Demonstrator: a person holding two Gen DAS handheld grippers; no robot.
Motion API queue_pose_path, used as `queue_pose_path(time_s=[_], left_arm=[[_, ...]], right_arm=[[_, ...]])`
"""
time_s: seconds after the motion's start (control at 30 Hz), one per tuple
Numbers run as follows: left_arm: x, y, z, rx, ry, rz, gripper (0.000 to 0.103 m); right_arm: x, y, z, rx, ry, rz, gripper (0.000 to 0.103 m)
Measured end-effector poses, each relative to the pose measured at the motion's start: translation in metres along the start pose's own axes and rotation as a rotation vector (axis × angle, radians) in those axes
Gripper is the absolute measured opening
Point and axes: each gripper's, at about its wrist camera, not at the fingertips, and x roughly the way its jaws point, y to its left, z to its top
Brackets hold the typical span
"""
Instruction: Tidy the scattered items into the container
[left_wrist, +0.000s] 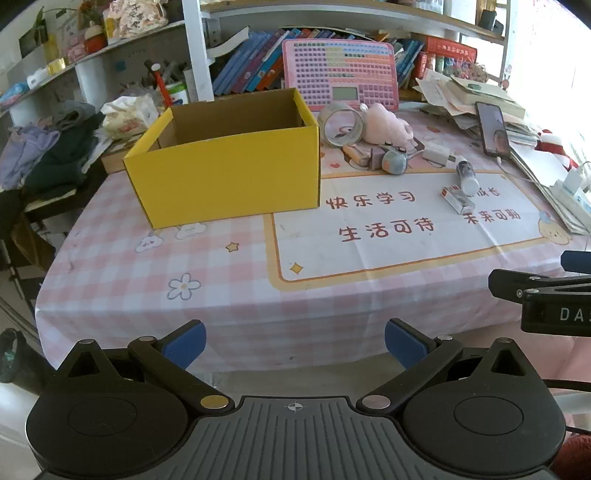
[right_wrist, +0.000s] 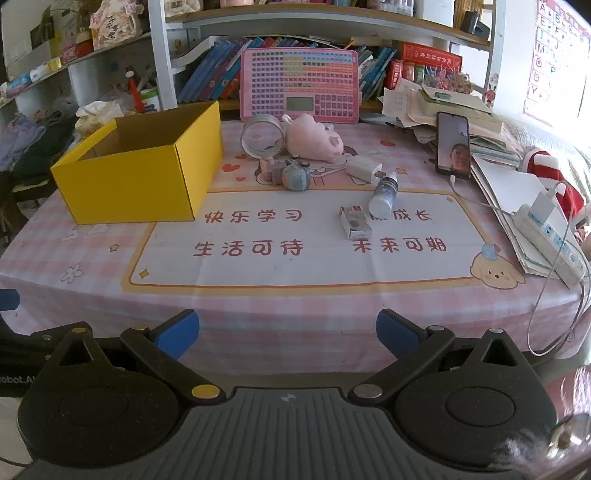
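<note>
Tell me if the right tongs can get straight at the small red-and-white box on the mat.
Probably yes. The right tongs stand open and empty at the table's near edge, and only bare mat lies between them and the box. The bottle lies just beyond it, not in the way.

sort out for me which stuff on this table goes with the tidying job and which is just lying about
Job: yellow box, tape roll, pink plush, charger plug, small bottle, small packet.

Lying about: phone, power strip, pink keyboard toy, paper stack.
</note>
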Motion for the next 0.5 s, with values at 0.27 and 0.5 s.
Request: queue_pose_path(time_s=[0.27,0.5], left_arm=[[-0.0024,0.0015,-0.0013,-0.004,-0.011,-0.002,0.103],[-0.0035,0.0033,-0.0021,-0.01,-0.014,-0.003,0.103]], right_arm=[[-0.0013,0.0022,0.0004,0.0,-0.001,-0.005,0.103],[-0.0019,0.0043,0.0003,-0.004,-0.001,-0.007,0.103]])
